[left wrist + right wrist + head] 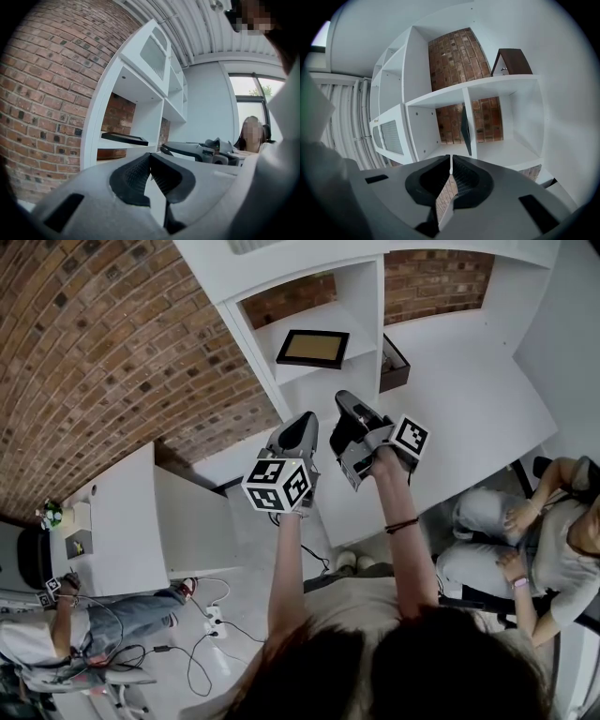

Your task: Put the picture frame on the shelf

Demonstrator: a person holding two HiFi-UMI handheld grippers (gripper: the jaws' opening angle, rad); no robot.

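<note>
My left gripper [150,163] and my right gripper [451,165] both have the jaws closed together, with nothing between them. The picture frame [312,348] lies flat on the white shelf [314,376], apart from both grippers.

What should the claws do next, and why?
Probably just pull both back and rest. The picture frame already lies flat on the shelf, and the left claw and right claw are both shut with nothing between them, apart from the shelf.
</note>
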